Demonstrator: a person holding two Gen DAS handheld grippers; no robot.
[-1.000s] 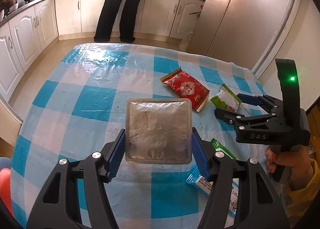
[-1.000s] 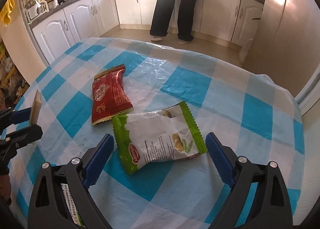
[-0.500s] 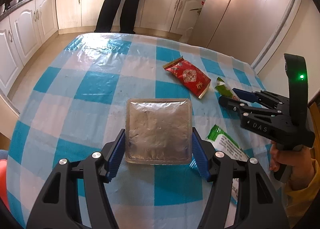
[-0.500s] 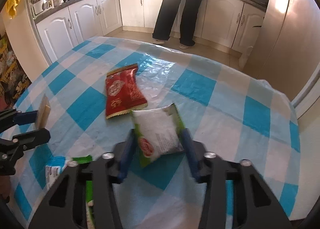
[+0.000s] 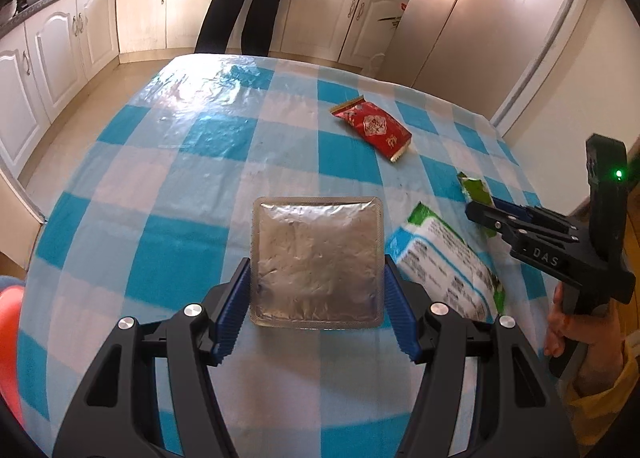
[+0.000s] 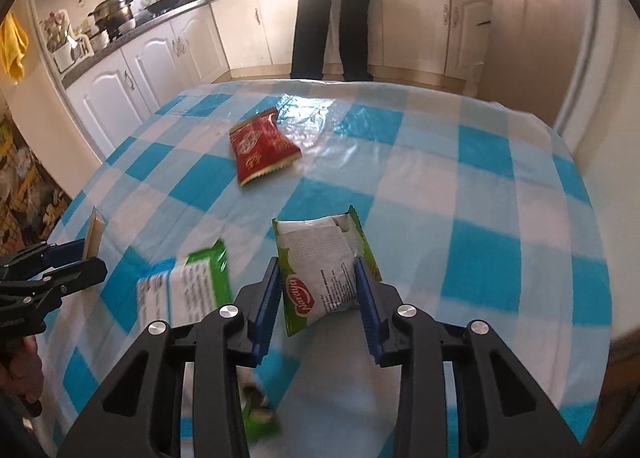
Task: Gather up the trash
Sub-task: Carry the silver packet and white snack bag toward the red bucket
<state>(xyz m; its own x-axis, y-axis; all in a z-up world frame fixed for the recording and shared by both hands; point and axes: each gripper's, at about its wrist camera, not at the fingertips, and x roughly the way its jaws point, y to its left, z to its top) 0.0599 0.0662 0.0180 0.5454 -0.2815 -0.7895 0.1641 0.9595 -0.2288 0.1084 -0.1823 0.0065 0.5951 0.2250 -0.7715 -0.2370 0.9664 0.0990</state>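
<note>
Left gripper clamps foil pouch by edges, above counter; slick foil may slip. Right gripper pinches green wrapper, reads "Naraya"; thin film may tear free. Red packet, white-green pack on counter. Right gripper body: "DAS".

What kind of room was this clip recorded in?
A home kitchen, most likely: white cabinets under a counter with pots, a tall fridge, and a table with a blue checked cloth.
</note>
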